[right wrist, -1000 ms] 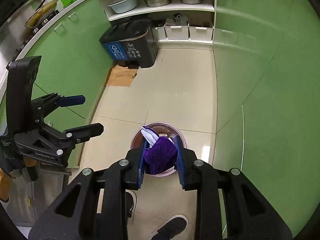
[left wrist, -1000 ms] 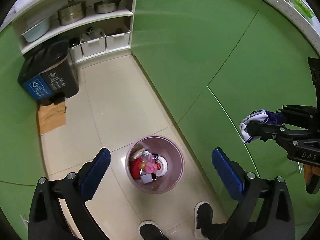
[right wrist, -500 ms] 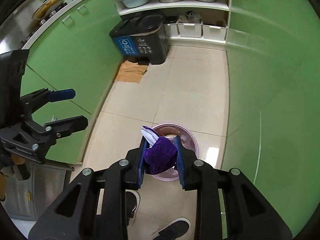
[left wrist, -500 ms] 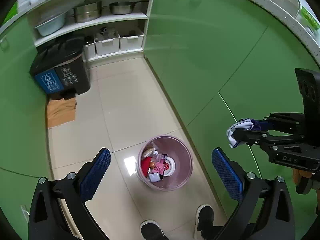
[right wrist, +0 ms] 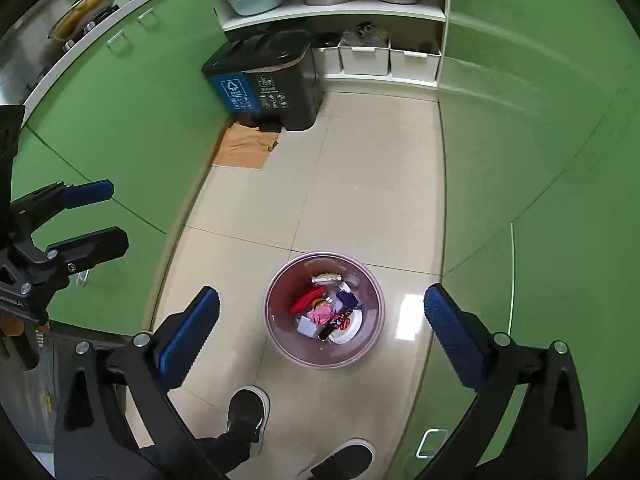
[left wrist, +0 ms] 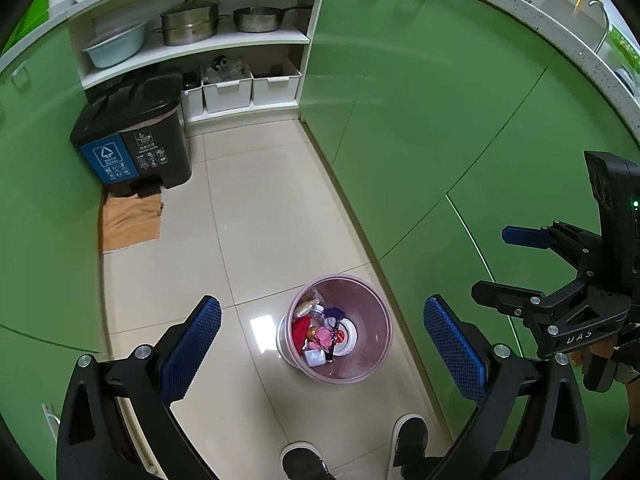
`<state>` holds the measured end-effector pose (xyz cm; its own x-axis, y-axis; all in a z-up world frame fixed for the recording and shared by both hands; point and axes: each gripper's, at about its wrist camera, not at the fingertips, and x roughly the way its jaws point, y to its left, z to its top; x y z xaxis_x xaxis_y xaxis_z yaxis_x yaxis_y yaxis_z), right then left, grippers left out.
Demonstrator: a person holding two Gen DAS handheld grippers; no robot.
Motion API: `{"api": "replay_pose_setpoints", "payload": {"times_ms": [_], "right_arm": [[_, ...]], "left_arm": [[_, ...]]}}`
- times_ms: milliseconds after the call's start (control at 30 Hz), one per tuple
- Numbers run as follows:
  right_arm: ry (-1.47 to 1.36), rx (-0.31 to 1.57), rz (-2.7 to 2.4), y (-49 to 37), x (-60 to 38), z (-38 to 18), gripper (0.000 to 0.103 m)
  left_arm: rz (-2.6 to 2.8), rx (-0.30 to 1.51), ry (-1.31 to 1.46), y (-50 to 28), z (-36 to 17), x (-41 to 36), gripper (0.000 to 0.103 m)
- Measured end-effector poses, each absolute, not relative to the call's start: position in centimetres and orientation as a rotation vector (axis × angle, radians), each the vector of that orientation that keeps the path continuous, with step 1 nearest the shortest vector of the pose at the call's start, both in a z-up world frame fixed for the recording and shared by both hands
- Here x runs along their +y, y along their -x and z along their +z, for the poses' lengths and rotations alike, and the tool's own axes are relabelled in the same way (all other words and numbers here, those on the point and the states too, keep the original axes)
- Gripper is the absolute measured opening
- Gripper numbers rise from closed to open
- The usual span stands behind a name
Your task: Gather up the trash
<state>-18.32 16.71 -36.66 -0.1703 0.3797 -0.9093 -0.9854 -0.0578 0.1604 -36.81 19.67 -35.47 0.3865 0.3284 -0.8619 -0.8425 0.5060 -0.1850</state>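
Observation:
A pink round waste bin [left wrist: 376, 356] stands on the tiled floor, also in the right wrist view [right wrist: 280, 344]. It holds several bits of trash, among them a purple and white cloth [right wrist: 347, 299] that also shows in the left wrist view [left wrist: 334, 314]. My left gripper [left wrist: 320, 346] is open and empty, high above the bin. My right gripper [right wrist: 322, 328] is open and empty, also high above the bin. Each gripper shows in the other's view: the right one [left wrist: 508, 264] and the left one [right wrist: 104, 216].
Green cabinet fronts [left wrist: 420, 128] line both sides of the narrow floor. A black and blue pedal bin [left wrist: 132, 140] stands at the far left, with brown cardboard [left wrist: 128, 220] beside it. White shelves [left wrist: 200, 44] carry pots and boxes. The person's shoes [right wrist: 246, 412] are below.
My right gripper has opened and let go of the purple and white cloth, which now lies in the pink bin. The left gripper stays open.

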Motion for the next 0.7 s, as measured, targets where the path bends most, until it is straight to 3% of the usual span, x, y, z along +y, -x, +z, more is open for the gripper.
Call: {"api": "replay_pose_setpoints", "payload": {"times_ms": [267, 700], "right_arm": [[0.811, 1.034, 1.483, 17.9, 14.5, -30.4, 0.100], [0.674, 1.020, 1.371, 12.2, 7.4, -10.0, 0.100]], "left_arm": [[0.804, 0.869, 0.686, 36.0, -29.9, 18.4, 0.097], [0.688, 0.853, 0.598, 30.2, -11.4, 13.7, 0.097]]}}
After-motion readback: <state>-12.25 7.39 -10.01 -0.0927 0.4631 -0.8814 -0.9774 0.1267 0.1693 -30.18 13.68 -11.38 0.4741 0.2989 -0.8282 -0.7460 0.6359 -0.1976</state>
